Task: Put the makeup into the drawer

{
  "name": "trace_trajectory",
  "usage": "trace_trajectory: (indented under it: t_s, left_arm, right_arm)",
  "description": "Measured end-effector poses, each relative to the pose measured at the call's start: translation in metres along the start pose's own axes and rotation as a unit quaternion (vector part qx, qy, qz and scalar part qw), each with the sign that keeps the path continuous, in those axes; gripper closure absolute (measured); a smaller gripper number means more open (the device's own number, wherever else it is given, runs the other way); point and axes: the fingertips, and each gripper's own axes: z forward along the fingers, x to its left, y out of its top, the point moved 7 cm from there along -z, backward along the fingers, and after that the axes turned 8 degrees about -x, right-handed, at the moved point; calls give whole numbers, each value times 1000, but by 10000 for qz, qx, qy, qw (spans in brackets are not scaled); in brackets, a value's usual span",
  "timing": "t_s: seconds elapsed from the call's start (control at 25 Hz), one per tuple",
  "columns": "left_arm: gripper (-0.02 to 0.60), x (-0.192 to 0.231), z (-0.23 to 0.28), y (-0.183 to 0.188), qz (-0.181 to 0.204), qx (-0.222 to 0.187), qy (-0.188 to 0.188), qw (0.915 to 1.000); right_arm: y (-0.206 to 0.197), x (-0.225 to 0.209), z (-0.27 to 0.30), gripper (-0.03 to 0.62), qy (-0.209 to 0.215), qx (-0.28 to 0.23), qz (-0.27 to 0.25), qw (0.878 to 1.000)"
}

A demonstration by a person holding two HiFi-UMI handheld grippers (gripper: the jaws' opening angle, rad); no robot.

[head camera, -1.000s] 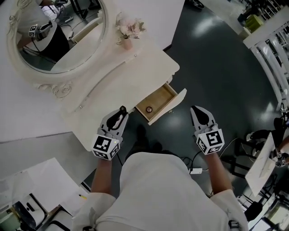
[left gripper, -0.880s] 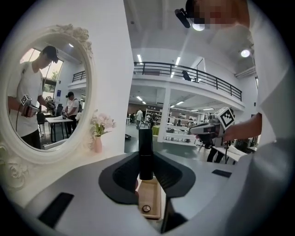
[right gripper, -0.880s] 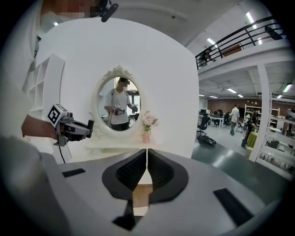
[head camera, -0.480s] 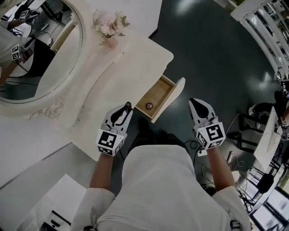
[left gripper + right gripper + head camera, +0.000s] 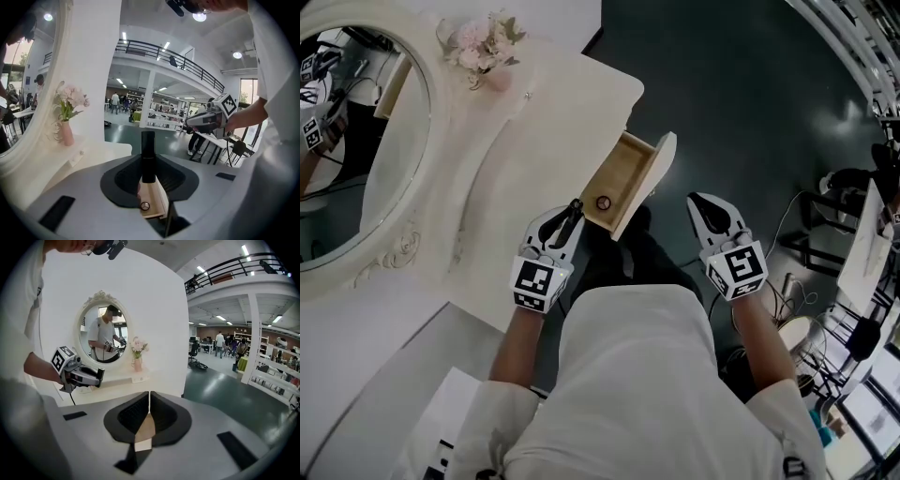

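Note:
My left gripper (image 5: 571, 215) is shut on a black makeup tube (image 5: 148, 155) that stands upright between its jaws. It hangs just at the near left edge of the open wooden drawer (image 5: 623, 169), which is pulled out of the white vanity table (image 5: 534, 150). A small round ring-like item (image 5: 603, 202) lies in the near end of the drawer (image 5: 152, 199). My right gripper (image 5: 703, 204) hovers to the right of the white drawer front (image 5: 652, 178), over the dark floor. Its jaws meet in the right gripper (image 5: 149, 398) view, with nothing between them.
An oval mirror (image 5: 347, 150) in a white carved frame stands on the table at the left. A pink vase of flowers (image 5: 483, 52) stands at the table's back. Chairs, cables and shelving (image 5: 853, 253) crowd the floor at the right.
Both grippers have sunk. The left one, still holding the black tube, has come up to the drawer's near end. The head view has swung, so the table sits further left.

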Motion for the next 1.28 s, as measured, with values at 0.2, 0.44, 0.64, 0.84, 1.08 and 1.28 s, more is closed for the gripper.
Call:
trace_trajectory:
  t_s: [0.2,0.44,0.64,0.84,1.08,1.28]
  left_arm:
    - [485,-8,28,-6,-29,262,-89,9996]
    - [485,-15,69,-16,-165,484,33,9987]
    - [485,-17,105,-51,-149,848,252,9960]
    - [485,-21,135,-91,-289,1278,305,9909]
    - [485,-15,169,-136,-298,1848,464,9812]
    - [485,-8,185,-170,-122,2335,401,9715]
  right_arm:
    - [-8,-16,9,565,133,97,41,9999]
    - [-14,-44,29,565,421,242,42,9988]
    - [-28,-61,46,565,694,444,103,9965]
    - [-48,-71,63,565,969,644,219,9930]
    - [-71,-80,82,565,1225,893,402,9876]
    - [-84,-79,93,565,1377,1044,497,9837]
